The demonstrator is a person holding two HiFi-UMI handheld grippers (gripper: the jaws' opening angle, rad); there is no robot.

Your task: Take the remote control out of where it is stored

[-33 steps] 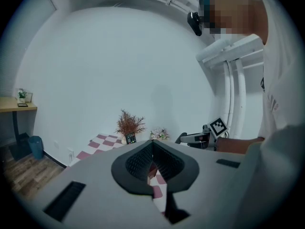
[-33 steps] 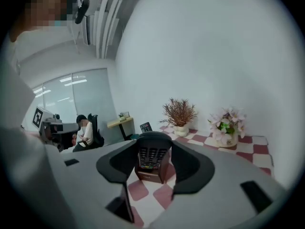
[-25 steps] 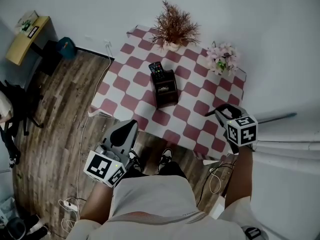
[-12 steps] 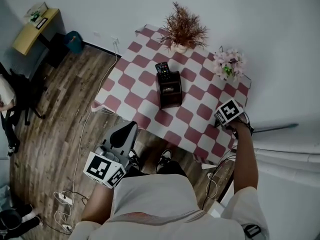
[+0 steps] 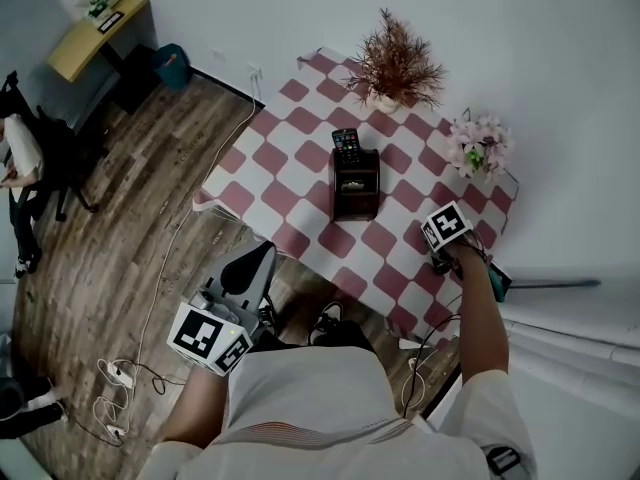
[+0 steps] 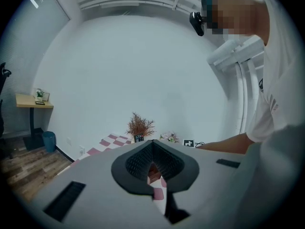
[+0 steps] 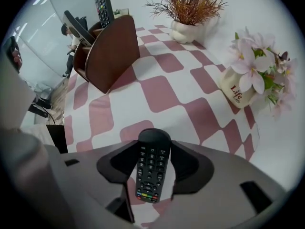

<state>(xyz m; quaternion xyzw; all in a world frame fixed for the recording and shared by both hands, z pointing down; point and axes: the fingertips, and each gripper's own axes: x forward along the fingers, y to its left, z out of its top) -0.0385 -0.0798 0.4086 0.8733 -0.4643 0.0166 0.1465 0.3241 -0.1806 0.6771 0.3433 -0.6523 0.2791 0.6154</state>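
On wood floor (image 5: pixel 120 228), pink-checked table (image 5: pixel 290 158).

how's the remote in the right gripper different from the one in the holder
The held remote is clamped between the jaws of the right gripper, over the table; the stored remote sits in the brown holder. The held remote lies along the jaws; the stored remote stands upright, poking out of the top. Both are slim and black, with coloured buttons.
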